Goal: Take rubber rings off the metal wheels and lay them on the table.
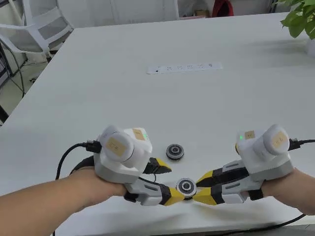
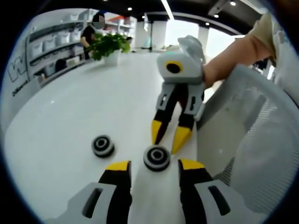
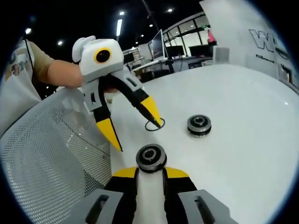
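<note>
Two hand-held grippers meeting at one metal wheel, near edge of white tabletop [image 1: 147,108].

Left hand-held gripper [image 1: 171,181]: jaws spread wide, lower tip against the nearer metal wheel [image 1: 186,186], which lies flat at 6 o'clock on the tabletop. A thin black rubber ring [image 3: 154,124] sits at the upper jaw's tip; whether it is hooked on or lying on the tabletop cannot be told. Right hand-held gripper [image 1: 202,187]: jaws narrowly parted, tips at the same wheel from 3 o'clock; whether they pinch it cannot be told. Second metal wheel [image 1: 174,152]: flat, just beyond the first at 11 o'clock, apart from both grippers. Power strip [image 1: 184,68] at 12 o'clock, potted plant [image 1: 300,19] at 2 o'clock.
</note>
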{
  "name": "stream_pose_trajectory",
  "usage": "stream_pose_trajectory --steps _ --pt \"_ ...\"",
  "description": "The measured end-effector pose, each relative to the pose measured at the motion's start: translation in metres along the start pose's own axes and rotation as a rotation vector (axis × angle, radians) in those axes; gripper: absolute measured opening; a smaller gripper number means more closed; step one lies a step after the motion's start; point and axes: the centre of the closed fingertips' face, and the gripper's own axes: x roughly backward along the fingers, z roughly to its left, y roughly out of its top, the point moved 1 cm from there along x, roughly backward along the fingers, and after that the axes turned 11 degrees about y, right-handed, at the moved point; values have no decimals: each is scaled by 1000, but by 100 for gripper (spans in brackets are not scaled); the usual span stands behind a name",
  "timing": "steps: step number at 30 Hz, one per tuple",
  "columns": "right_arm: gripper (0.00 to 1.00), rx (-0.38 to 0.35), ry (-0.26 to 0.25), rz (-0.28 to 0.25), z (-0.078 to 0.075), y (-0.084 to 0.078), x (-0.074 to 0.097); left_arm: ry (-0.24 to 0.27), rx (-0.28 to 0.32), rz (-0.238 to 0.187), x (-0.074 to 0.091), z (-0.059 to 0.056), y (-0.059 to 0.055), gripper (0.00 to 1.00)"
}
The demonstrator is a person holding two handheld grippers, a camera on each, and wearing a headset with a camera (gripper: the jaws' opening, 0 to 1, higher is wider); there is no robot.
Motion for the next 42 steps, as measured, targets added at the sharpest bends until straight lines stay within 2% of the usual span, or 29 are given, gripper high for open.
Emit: stream_pose_trajectory --steps 13,22,31,42 --pt "17 26 -10 5 -1 1 0 -13 2 0 -9 -6 2 34" --pt "20 38 -19 7 -1 1 0 -13 -7 -6 -13 -8 5 29" --pt "20 40 -20 4 -1 1 0 -16 -34 9 -17 -11 1 24" --pt "23 52 -23 -7 0 5 -1 -2 -77 -1 -20 -13 2 17"
